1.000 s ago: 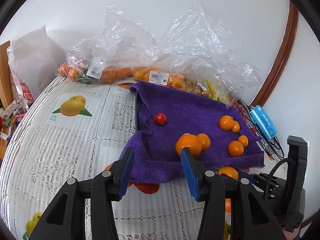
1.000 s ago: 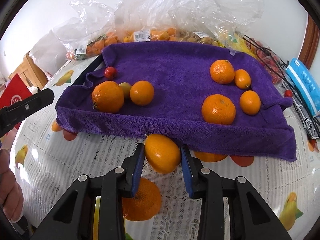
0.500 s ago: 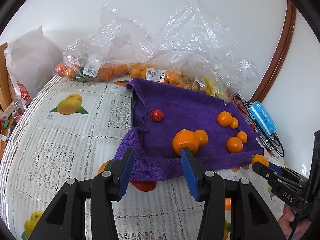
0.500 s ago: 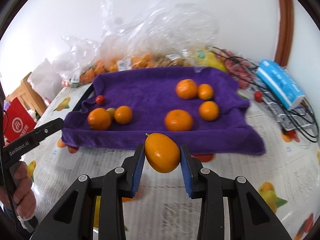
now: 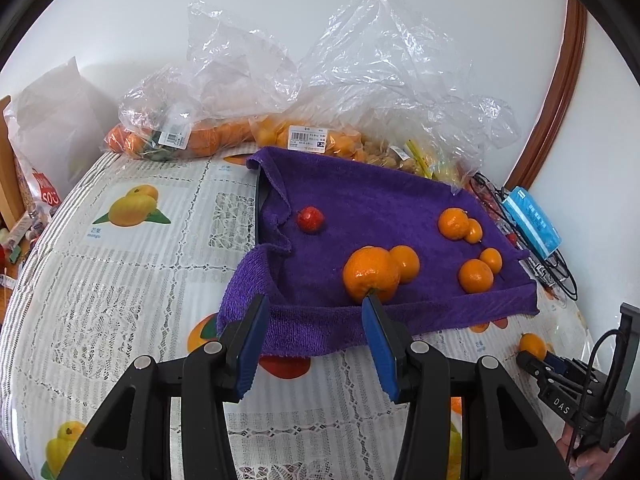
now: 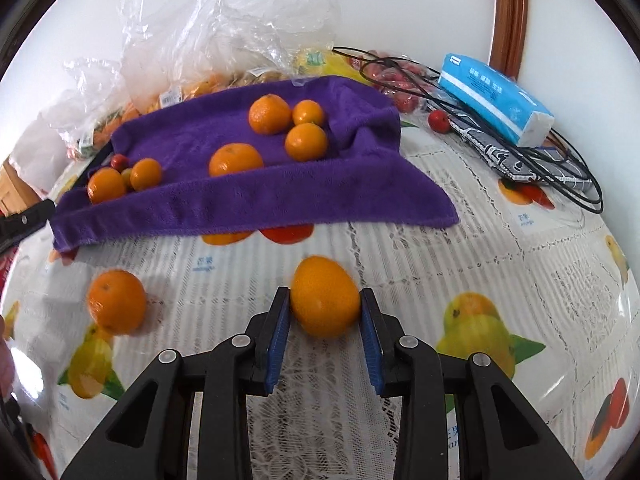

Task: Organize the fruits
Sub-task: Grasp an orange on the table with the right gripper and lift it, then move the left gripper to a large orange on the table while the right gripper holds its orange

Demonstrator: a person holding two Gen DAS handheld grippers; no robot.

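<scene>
Two tools are in view. The right tool (image 6: 325,310) has its blue pads pressed against both sides of an oval orange fruit (image 6: 325,296), holding it over the patterned surface (image 6: 460,248), in front of the near hem of the purple towel (image 6: 240,200). The left tool (image 5: 312,340) stands partly open with nothing between its pads, just before the towel's near left corner. On the towel lie a big orange (image 5: 371,274) touching a smaller one (image 5: 406,263), a small red fruit (image 5: 310,219) near the left fold, and four more oranges grouped toward the right. Another orange (image 6: 116,301) rests on the bare surface to the left of the held fruit. Clear plastic bags (image 5: 340,92) of fruit sit behind the towel, and a blue tissue pack (image 6: 496,100) lies on black cables at the right.
</scene>
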